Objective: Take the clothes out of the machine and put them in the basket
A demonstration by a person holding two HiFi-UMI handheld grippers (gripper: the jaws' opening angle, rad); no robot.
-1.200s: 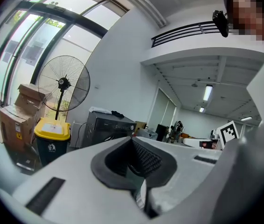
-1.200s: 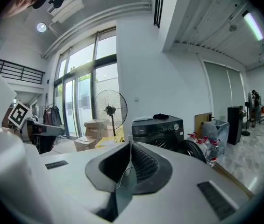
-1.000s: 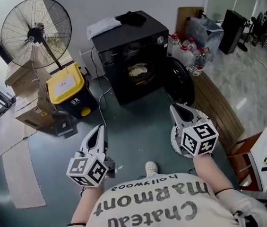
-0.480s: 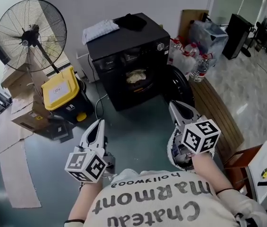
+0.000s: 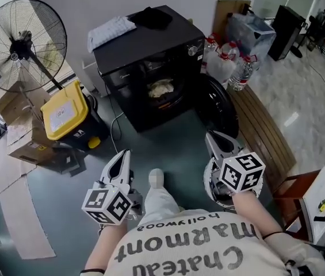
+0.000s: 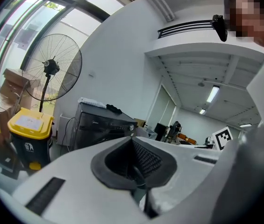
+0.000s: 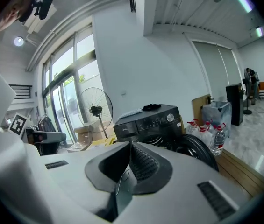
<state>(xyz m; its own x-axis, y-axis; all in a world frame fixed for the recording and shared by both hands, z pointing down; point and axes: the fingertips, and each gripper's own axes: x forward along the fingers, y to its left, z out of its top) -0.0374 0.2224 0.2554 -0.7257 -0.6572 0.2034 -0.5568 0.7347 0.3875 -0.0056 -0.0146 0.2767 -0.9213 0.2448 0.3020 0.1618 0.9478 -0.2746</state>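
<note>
The black washing machine stands ahead with its round door swung open to the right. A pale bundle of clothes lies in the drum. My left gripper and right gripper both hover over the floor short of the machine, jaws shut and empty. The left gripper view shows its shut tips before the machine. In the right gripper view the shut tips point at the machine. A white round rim shows under the right gripper; I cannot tell what it is.
A white folded cloth and a black cloth lie on the machine's top. A yellow-lidded bin, cardboard boxes and a standing fan are at left. Water bottles and a wooden bench are at right.
Both grippers have moved forward toward the machine, which now looks nearer. A foot has stepped forward between the two grippers. Both stay shut.
</note>
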